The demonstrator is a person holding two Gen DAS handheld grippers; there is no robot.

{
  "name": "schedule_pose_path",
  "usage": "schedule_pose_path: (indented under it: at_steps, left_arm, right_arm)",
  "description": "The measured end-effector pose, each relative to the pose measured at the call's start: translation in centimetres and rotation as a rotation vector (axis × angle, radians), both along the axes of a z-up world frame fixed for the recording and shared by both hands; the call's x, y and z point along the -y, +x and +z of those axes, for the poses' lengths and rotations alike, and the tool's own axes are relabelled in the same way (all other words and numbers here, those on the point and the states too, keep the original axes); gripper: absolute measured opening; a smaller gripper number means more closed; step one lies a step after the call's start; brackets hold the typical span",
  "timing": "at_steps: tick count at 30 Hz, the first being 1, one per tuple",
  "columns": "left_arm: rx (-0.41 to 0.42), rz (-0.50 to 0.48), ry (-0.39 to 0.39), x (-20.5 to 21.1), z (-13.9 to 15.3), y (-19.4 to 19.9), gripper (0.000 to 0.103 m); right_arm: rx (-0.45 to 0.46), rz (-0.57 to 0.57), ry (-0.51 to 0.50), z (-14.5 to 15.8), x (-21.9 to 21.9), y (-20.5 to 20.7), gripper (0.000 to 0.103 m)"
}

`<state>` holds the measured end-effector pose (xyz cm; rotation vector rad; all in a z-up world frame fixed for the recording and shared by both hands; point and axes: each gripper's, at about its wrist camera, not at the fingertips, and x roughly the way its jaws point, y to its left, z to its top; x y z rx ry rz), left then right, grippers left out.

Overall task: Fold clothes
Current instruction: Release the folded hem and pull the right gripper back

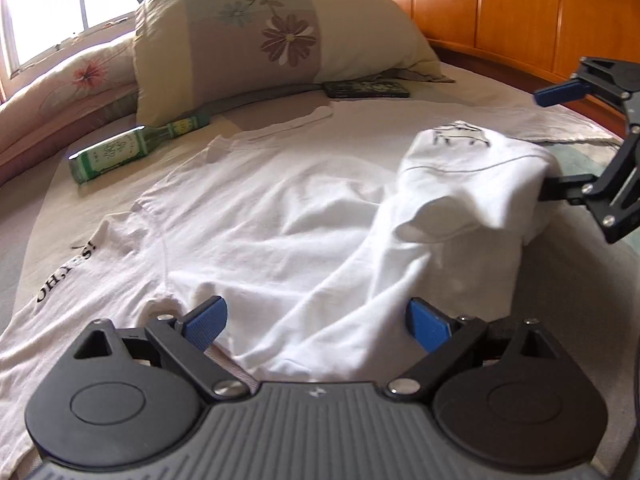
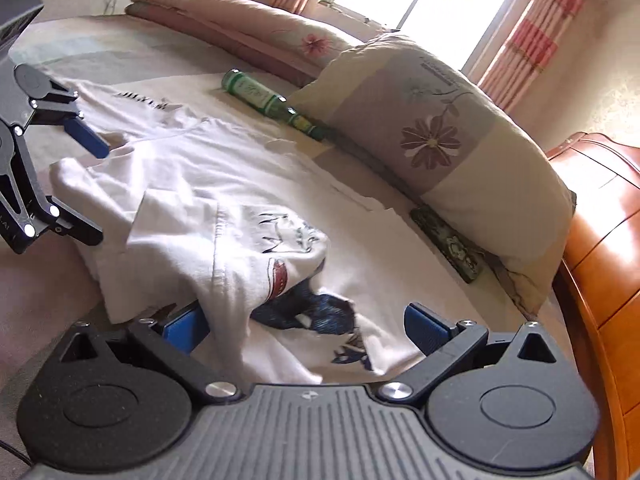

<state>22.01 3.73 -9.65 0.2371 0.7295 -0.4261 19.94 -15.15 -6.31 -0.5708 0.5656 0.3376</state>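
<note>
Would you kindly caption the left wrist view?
Both open claws, left and right, flank a white T-shirt on the bed.

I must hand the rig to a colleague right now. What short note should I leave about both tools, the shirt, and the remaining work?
Left tool: open, low over the near edge of the white T-shirt, holding nothing.
Right tool: jaws apart, with a lifted flap of the shirt draped over one finger; a real grip cannot be told.
Shirt: spread on the bed, one side partly turned over.
Nearby: a green bottle and a pillow.
Done: first fold begun.
Left: lay that flap flat, fold the other side, then fold lengthwise.
</note>
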Motion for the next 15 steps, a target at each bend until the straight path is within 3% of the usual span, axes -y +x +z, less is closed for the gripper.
schedule_pose_path:
  at_steps: [2,5,10,15]
  left_arm:
    - [-0.027,0.064,-0.007,-1.0,-0.1,1.2,0.096]
    - [-0.03,0.086,-0.024,-1.9,0.1,1.4,0.096]
    - [-0.004,0.054,-0.003,-1.5,0.5,-0.4,0.096]
    - [0.016,-0.017,-0.031,-0.4,1.7,-3.0,0.096]
  right_arm:
    - [0.01,-0.044,0.009,0.5,0.9,0.6,0.103]
    - [0.008,-0.131,0.018,0.8,2.6,1.0,0.103]
    - [-0.042,-0.227,-0.046,-0.8,5.2,0.3,0.103]
    - [-0.098,-0.29,-0.075,-2.2,7.6,-1.9,0.103]
